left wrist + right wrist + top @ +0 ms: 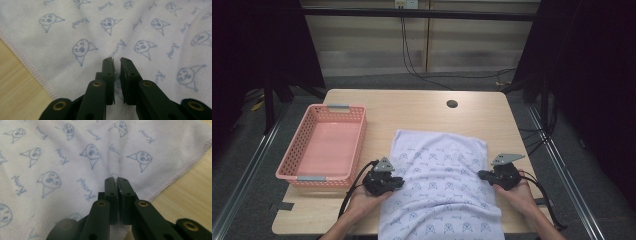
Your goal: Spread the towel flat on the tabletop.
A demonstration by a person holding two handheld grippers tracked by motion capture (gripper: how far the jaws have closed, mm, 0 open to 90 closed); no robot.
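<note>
High view: hands (367,197) low beside towel (442,165)

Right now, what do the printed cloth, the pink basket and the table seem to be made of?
The cloth looks like soft woven or terry cotton, matte: a fuzzy surface, a stitched hem, and it puckers where the right tool pinches it. The pink basket seems moulded plastic, slightly glossy, with a perforated lattice wall. The table shows a pale wood grain, likely laminate, smooth; I cannot tell for certain.
</note>
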